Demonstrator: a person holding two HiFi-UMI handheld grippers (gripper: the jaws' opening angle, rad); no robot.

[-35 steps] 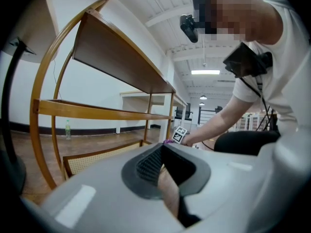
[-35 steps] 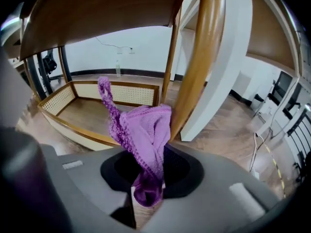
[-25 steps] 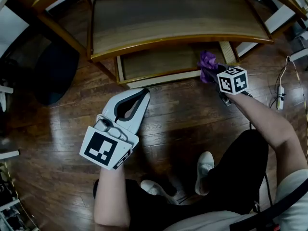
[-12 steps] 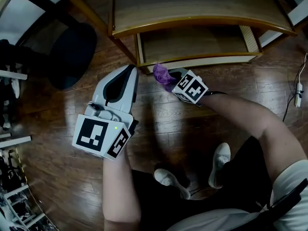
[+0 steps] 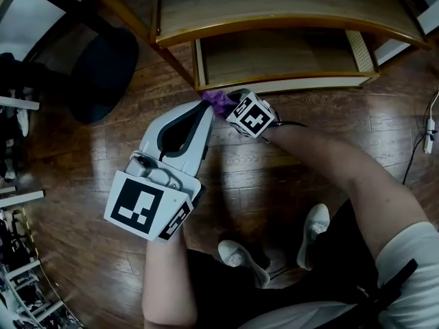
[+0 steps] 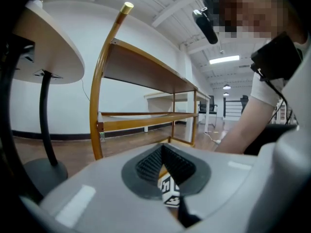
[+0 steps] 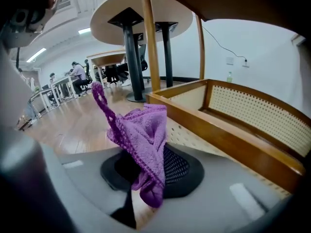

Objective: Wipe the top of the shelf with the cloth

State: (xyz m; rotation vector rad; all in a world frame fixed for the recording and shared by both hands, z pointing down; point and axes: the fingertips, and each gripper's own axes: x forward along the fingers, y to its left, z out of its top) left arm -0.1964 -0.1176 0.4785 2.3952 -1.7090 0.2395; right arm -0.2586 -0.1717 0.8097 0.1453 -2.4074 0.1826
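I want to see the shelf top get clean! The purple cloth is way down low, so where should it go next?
Probably lift the right gripper up and forward. It is shut on the purple cloth, but it sits low by the front corner of the lower shelf, below the top board that needs wiping. The cloth touches no board.

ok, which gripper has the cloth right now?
The right gripper: its jaws are clamped on the purple cloth, low beside the shelf's bottom tier. The left gripper is shut with nothing between its jaws.
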